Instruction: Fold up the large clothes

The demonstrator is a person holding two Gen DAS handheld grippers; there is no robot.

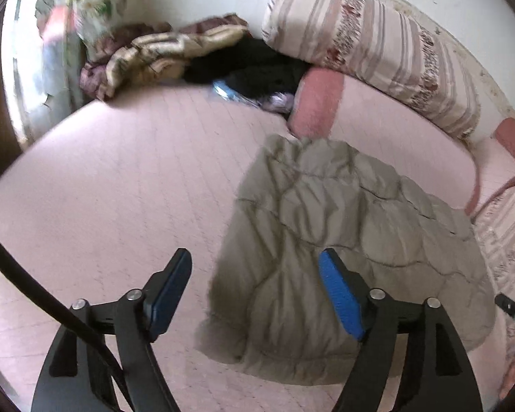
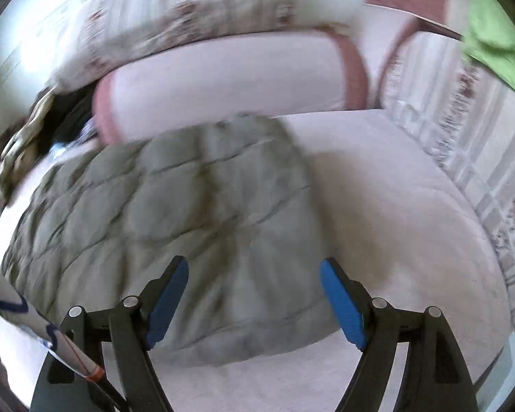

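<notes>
Risk of a sloppy fold as both grippers hang above the bed.
The puffy grey-green quilted jacket (image 1: 343, 250) lies bunched on the pink quilted bedcover (image 1: 120, 178), towards its pillow-side edge; left gripper (image 1: 255, 295) and right gripper (image 2: 254, 304) are both spread wide, empty. Pinching only the padded top layer would probably let it slip and sag.

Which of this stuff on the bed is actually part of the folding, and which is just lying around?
Part of the job:
- olive quilted jacket
- left tool, open
- right tool, open

Just lying about:
- striped bolster
- pink pillow
- crumpled blanket
- black clothing
- green cloth
</notes>
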